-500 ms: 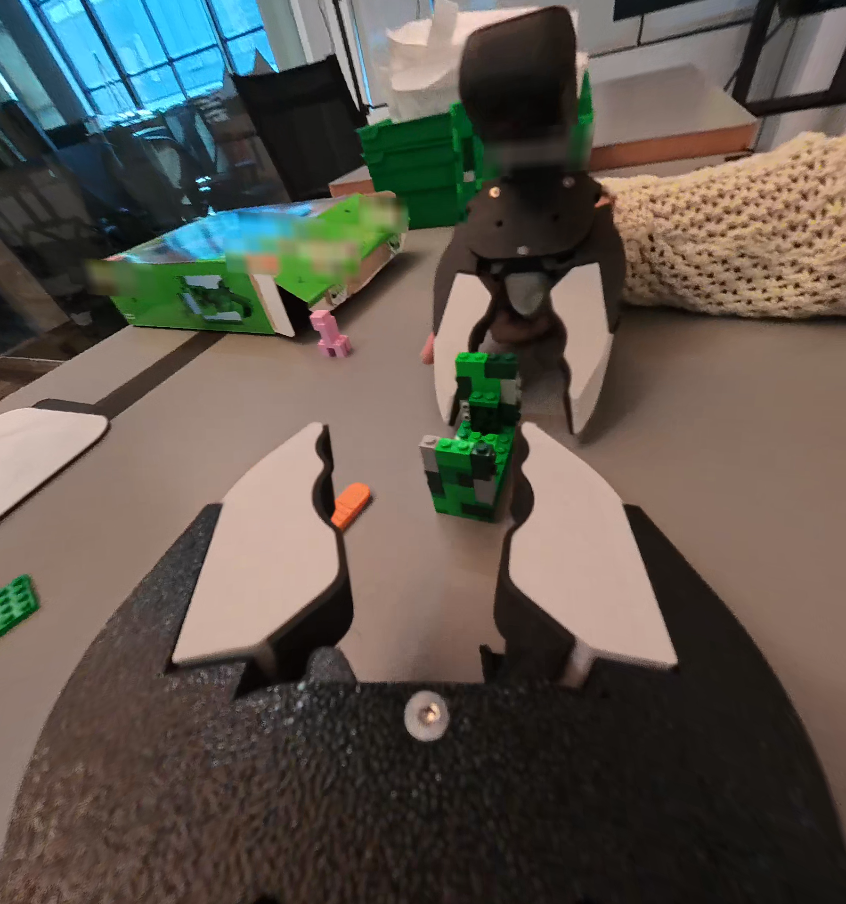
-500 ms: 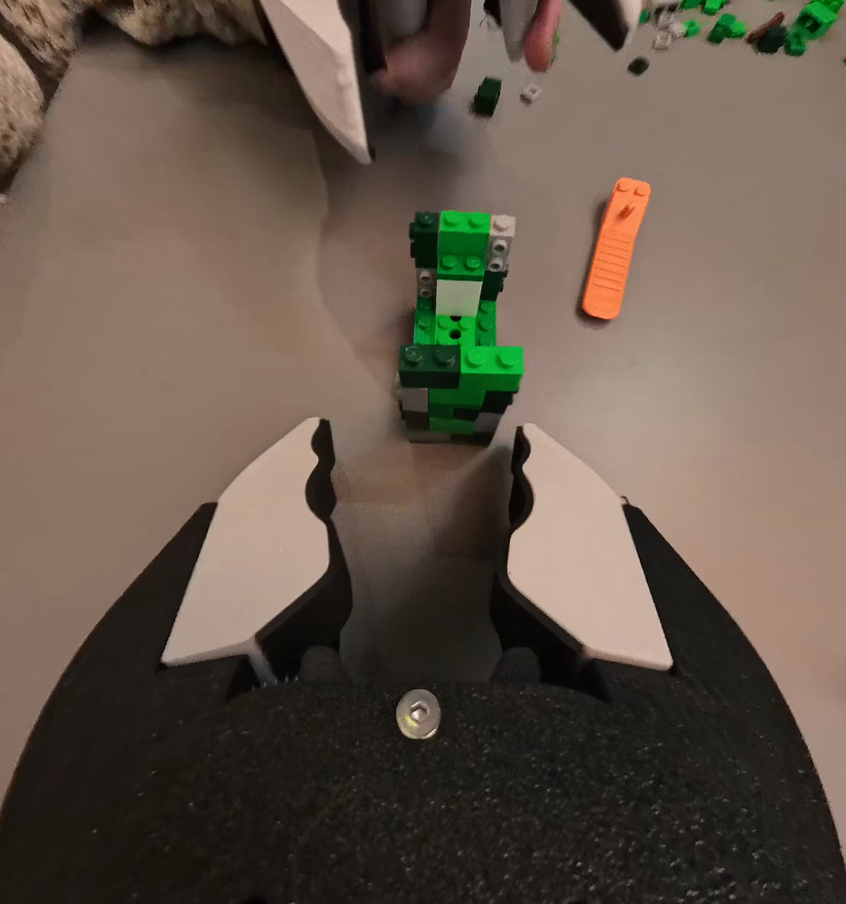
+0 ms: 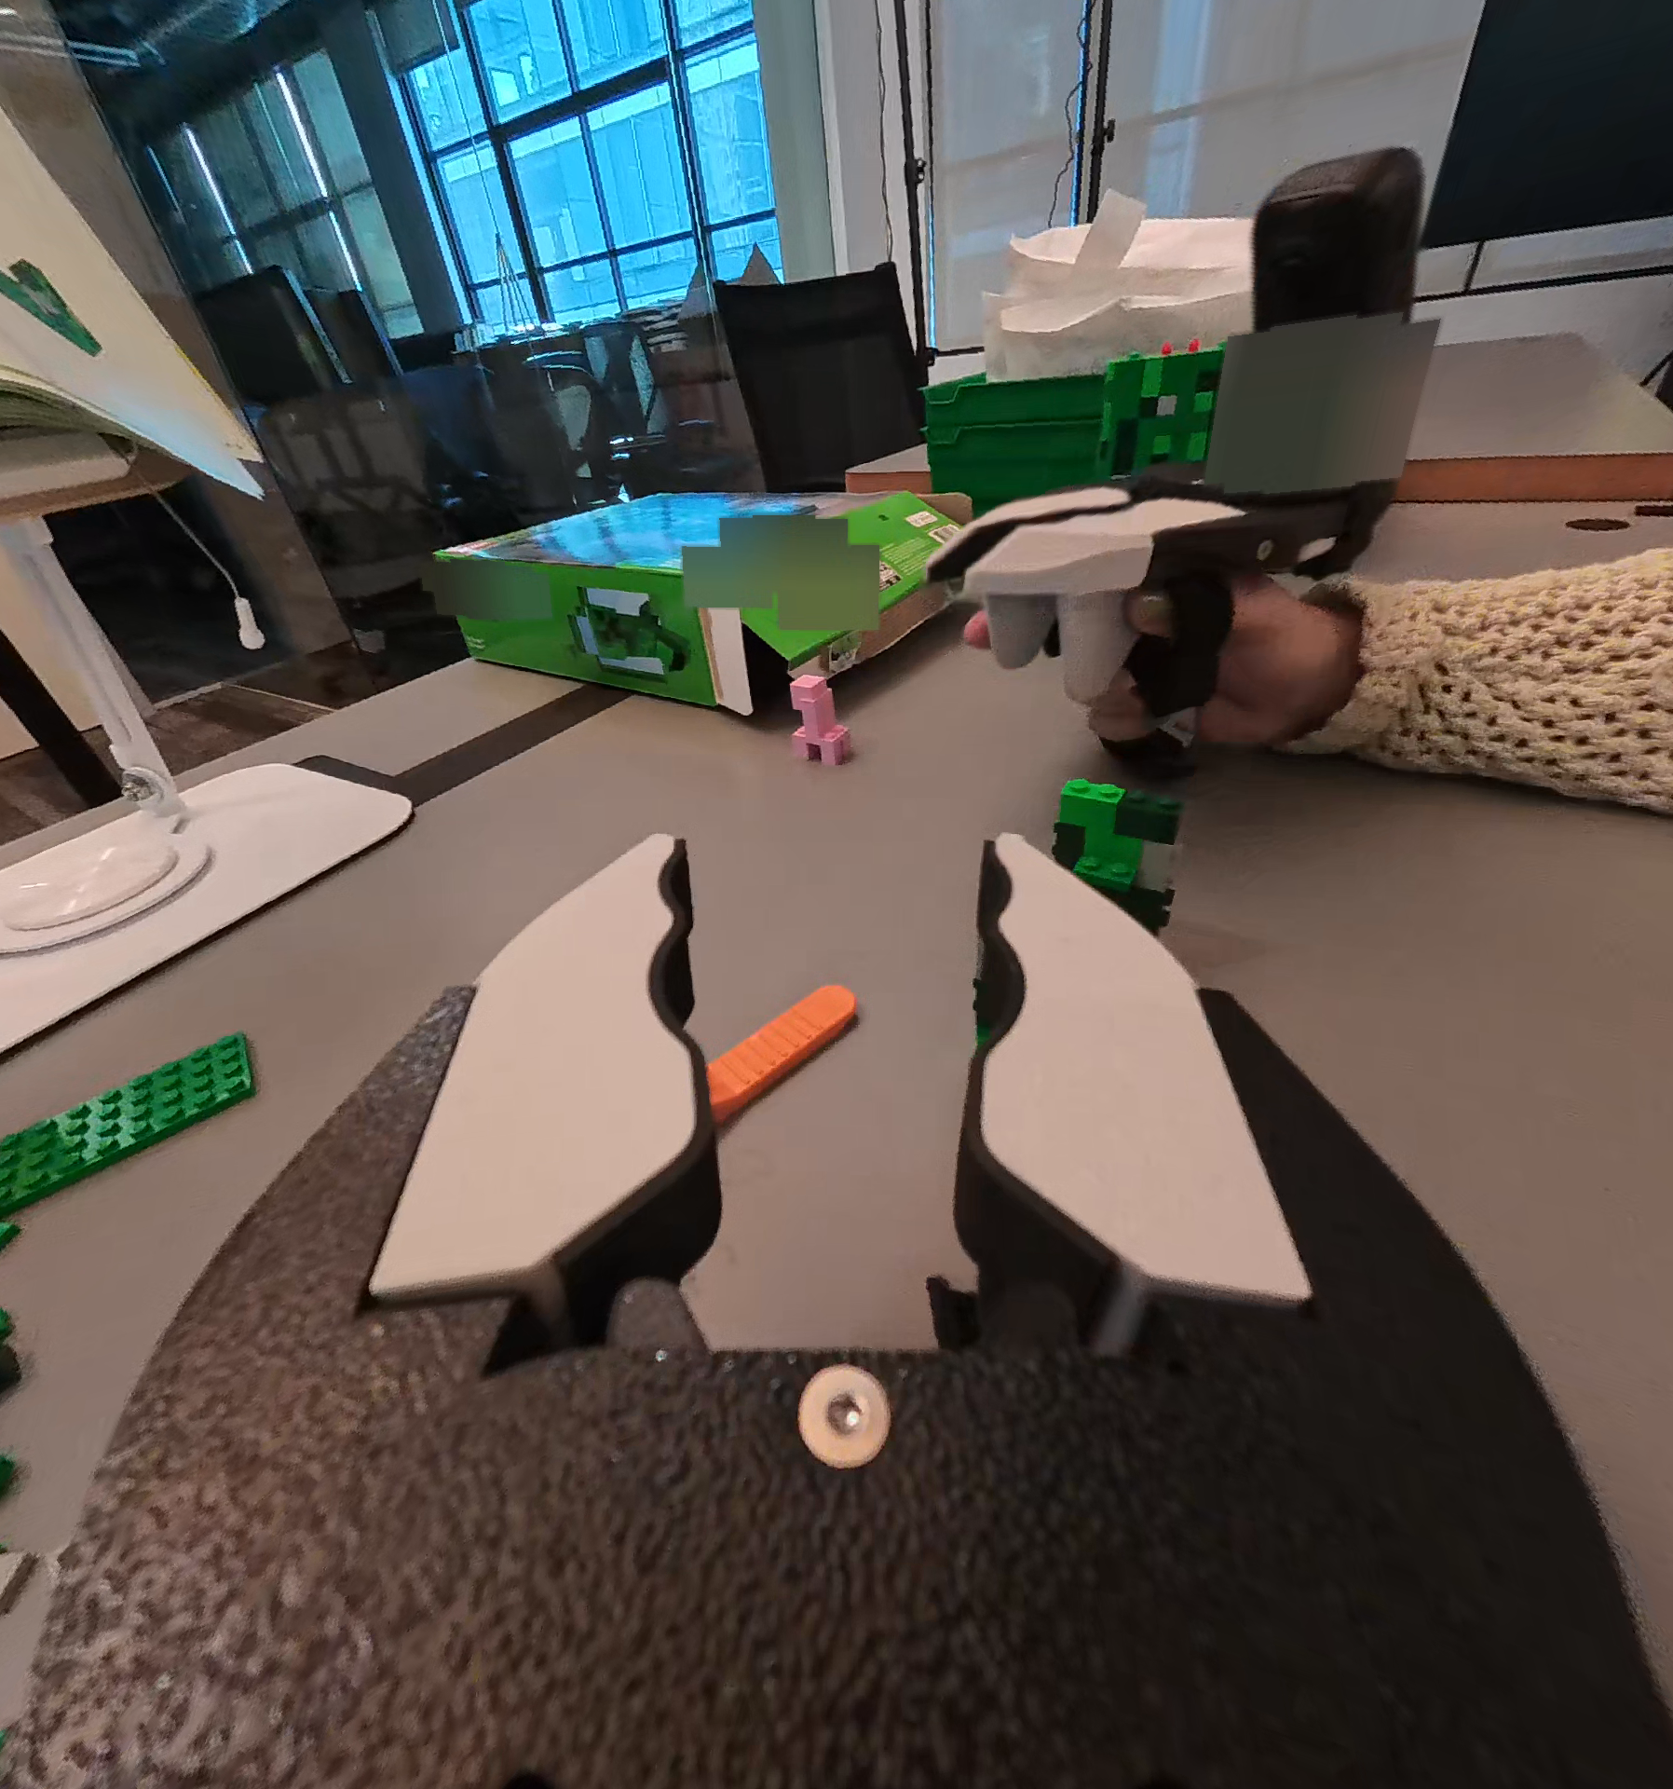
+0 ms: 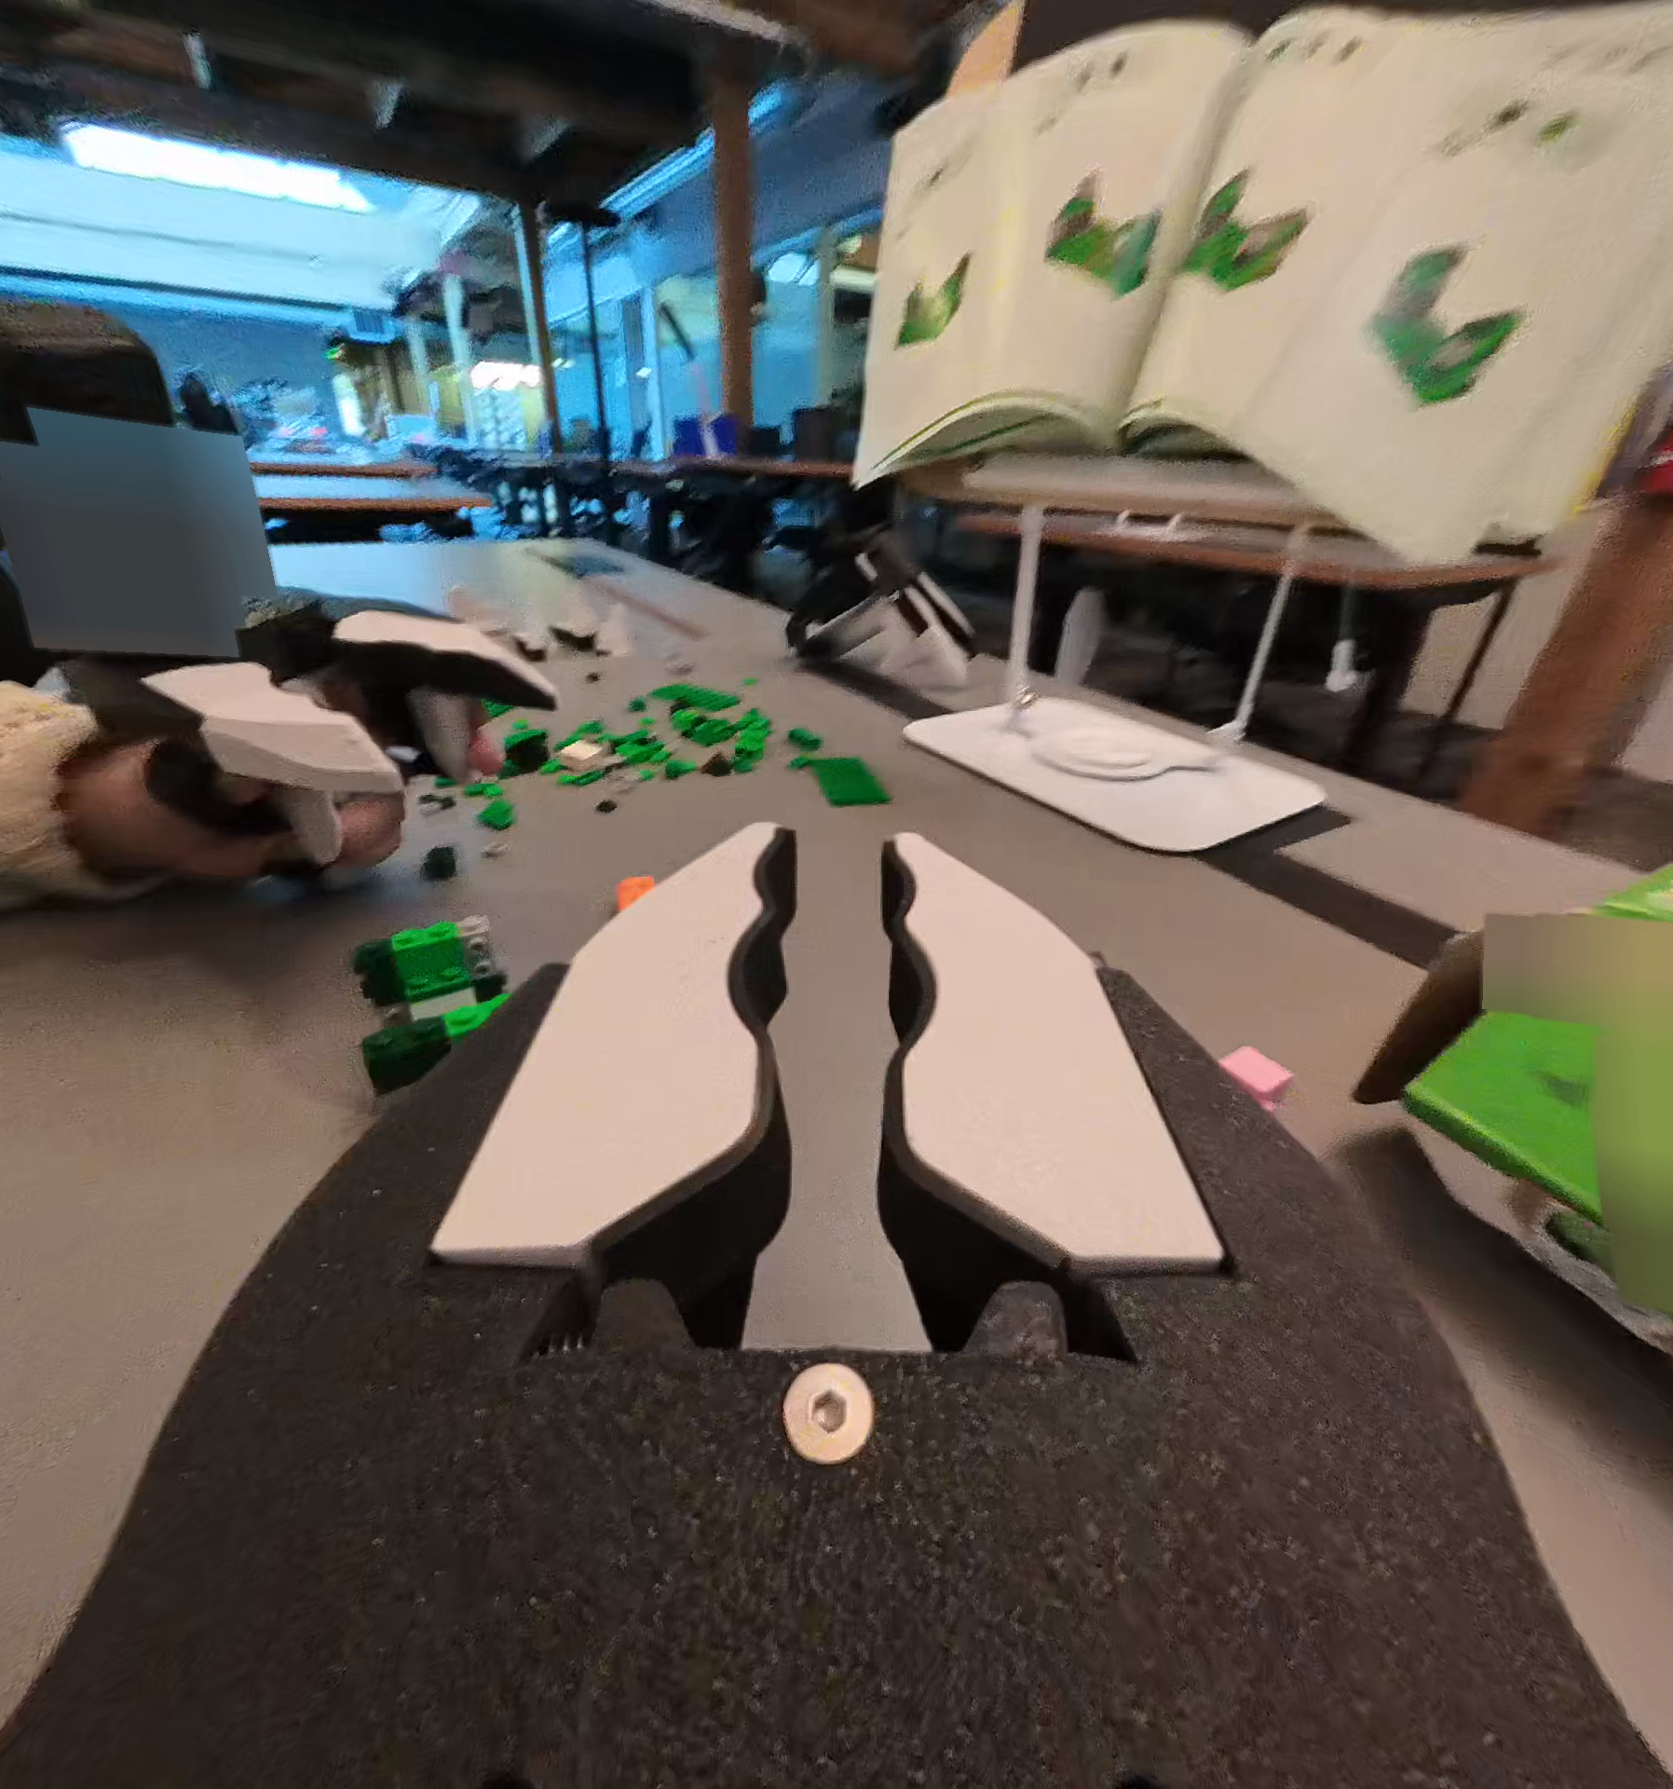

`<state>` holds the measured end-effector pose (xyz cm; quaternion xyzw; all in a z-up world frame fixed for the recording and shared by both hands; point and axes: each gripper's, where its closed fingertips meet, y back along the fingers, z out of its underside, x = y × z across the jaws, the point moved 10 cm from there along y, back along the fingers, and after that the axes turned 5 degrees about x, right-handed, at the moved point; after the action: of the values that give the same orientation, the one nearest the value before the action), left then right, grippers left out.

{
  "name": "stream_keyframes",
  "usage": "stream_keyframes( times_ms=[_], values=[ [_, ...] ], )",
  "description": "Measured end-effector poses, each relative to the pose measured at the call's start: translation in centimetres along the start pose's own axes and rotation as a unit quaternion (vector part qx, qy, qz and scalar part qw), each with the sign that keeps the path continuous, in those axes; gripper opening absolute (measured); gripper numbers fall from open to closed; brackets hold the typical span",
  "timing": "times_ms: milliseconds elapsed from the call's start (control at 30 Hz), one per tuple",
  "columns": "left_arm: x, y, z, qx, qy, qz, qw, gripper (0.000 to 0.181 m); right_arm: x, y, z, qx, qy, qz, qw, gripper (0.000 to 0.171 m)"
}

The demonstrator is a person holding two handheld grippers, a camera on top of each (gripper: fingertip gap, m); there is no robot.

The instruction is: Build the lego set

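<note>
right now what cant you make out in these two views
- Green lego build: lower part hidden behind the left hand-held gripper finger in the left wrist view; the right hand-held gripper body covers it in the right wrist view.
- Instruction book: pages motion-blurred.
- Loose green pieces: too small and blurred to identify.

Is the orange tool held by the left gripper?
No, the orange tool lies flat on the table, under the open left gripper.
</note>
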<state>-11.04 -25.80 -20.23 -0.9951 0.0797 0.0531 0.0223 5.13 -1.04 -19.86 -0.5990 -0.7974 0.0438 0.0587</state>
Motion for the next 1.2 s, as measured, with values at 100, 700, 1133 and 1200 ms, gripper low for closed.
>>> stream_keyframes(
  times_ms=[100,700,1133,1200],
  values=[
    [0.0,-0.1,0.0,-0.003,-0.004,-0.005,1.0,0.055,-0.1,0.3,-0.1,0.019,0.019,0.035,0.999,0.011],
    [-0.2,-0.1,0.0,-0.004,0.004,-0.021,1.0,0.044,-0.8,0.6,0.0,0.023,0.097,0.069,0.993,0.0],
    [5.5,0.1,-1.2,-0.084,-0.062,0.038,0.994,0.042,-1.1,0.3,0.2,0.01,0.123,0.063,0.99,0.0],
    [6.7,1.2,-1.2,-0.118,-0.076,0.027,0.99,0.042,-1.1,0.3,0.2,0.009,0.123,0.062,0.99,0.0]
  ],
)
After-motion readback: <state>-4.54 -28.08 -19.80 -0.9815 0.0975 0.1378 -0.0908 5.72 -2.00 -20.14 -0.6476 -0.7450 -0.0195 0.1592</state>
